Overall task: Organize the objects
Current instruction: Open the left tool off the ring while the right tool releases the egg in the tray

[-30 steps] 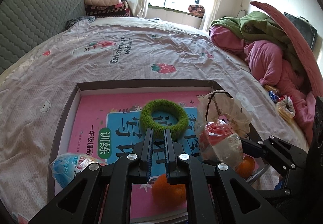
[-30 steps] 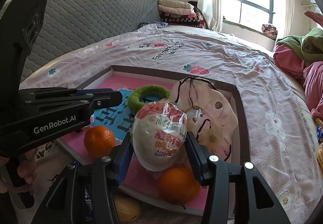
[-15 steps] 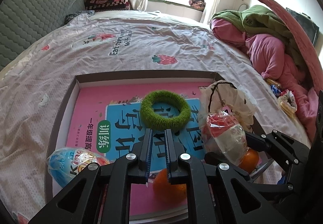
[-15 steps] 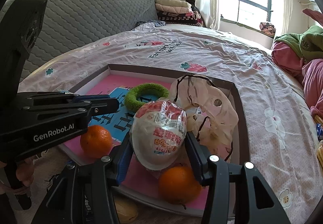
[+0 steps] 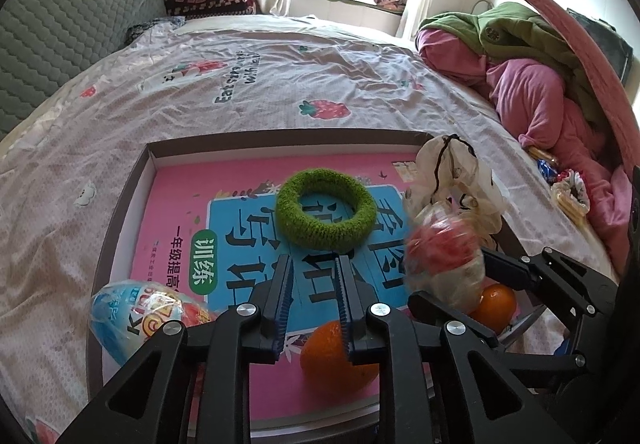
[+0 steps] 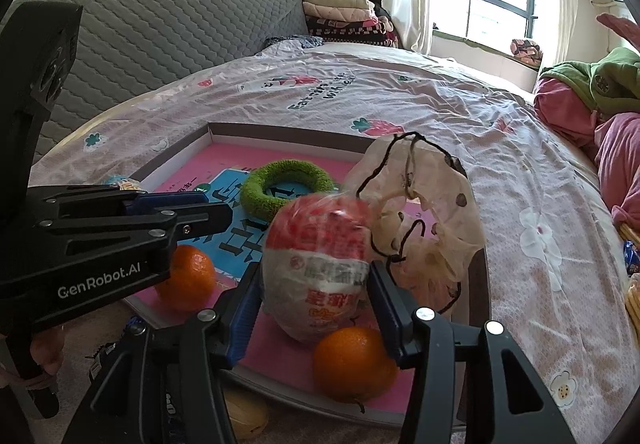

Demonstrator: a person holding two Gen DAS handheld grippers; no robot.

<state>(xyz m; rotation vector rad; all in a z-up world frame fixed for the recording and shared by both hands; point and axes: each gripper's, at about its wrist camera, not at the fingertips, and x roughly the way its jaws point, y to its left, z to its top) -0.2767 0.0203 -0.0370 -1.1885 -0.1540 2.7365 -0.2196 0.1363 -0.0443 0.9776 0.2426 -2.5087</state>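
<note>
My right gripper [image 6: 312, 304] has its jaws clamped on the wrapped egg-shaped toy [image 6: 316, 268], held above the tray [image 6: 280, 134] on the bed, I'd guess to set it inside. It's white and red under crinkly film. My left gripper [image 5: 312, 280] hovers empty, jaws narrowly parted

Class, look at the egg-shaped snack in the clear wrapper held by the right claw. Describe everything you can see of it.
The egg-shaped snack in crinkly clear plastic wrapper has a red upper half and a white lower half with red and orange printing. It stands upright, slightly blurred, gripped on both sides by the blue-padded fingers of the right claw. It is above the shallow grey-rimmed tray, over an orange tangerine, with a cream fabric scrunchie just behind.
</note>
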